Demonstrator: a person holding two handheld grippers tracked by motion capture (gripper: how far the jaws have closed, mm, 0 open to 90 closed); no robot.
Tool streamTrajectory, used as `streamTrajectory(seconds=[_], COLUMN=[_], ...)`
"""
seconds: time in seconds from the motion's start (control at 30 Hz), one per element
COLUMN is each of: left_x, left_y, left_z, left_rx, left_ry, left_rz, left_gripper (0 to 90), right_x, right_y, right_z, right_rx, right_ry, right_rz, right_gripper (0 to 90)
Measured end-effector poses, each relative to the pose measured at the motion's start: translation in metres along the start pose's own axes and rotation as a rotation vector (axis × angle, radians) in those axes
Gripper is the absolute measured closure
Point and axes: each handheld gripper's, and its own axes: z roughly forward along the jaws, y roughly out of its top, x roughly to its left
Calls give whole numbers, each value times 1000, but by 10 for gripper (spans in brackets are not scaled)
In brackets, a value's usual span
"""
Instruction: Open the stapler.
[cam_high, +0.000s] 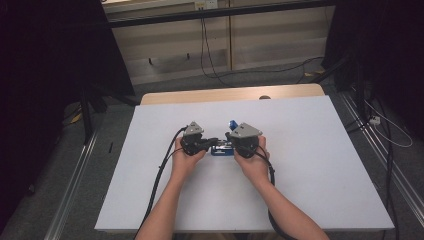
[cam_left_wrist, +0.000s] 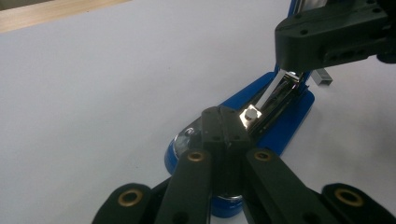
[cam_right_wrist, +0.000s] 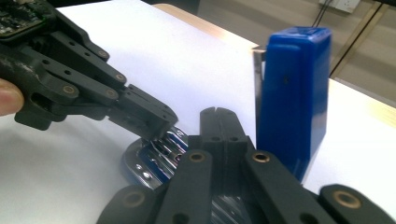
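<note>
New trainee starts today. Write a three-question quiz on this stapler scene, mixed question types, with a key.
1. True or false: the blue stapler has its blue top cover swung open and standing upright.
2. Multiple choice: how do the jaws of the left gripper stand? A) wide open B) shut together C) clamped around a cable
3. Short answer: what small loose metal item lies on the white table beside the stapler in the left gripper view?

Key:
1. True.
2. B. The right gripper is shut as well.
3. A strip of staples.
</note>
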Motion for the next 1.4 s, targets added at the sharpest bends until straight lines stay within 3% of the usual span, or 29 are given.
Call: streamTrajectory(seconds=[0.2, 0.37, 0.83, 0.93, 1.07, 1.17, 1.23, 1.3, 1.4], left_x=[0, -1, -3, -3, -2, -3, -3, -3, -3], left_y=[0, 0, 1, 1, 1, 1, 1, 1, 1], left_z=[0, 0, 0, 0, 0, 0, 0, 0, 0], left_rx=[3, 3, 12, 9, 10, 11, 10, 10, 11], left_ry=[5, 9, 20, 20, 10, 18, 19, 17, 15], left_rz=[11, 19, 36, 35, 24, 27, 24, 22, 22], left_gripper=[900, 900, 900, 900, 900, 900, 900, 900, 900], right_x=[-5, -8, -14, -18, -19, -22, -24, -31, -30], right_y=[1, 1, -2, -5, -7, -7, -9, -13, -14], right_z=[-6, -8, -11, -12, -13, -13, -14, -16, -17], right_rx=[9, 11, 13, 15, 19, 24, 35, 18, 19], right_ry=[-22, -43, -69, -78, -69, -76, -92, -66, -65], right_rz=[40, 43, 24, 48, 10, 33, 13, 56, 36], right_gripper=[900, 900, 900, 900, 900, 900, 900, 900, 900])
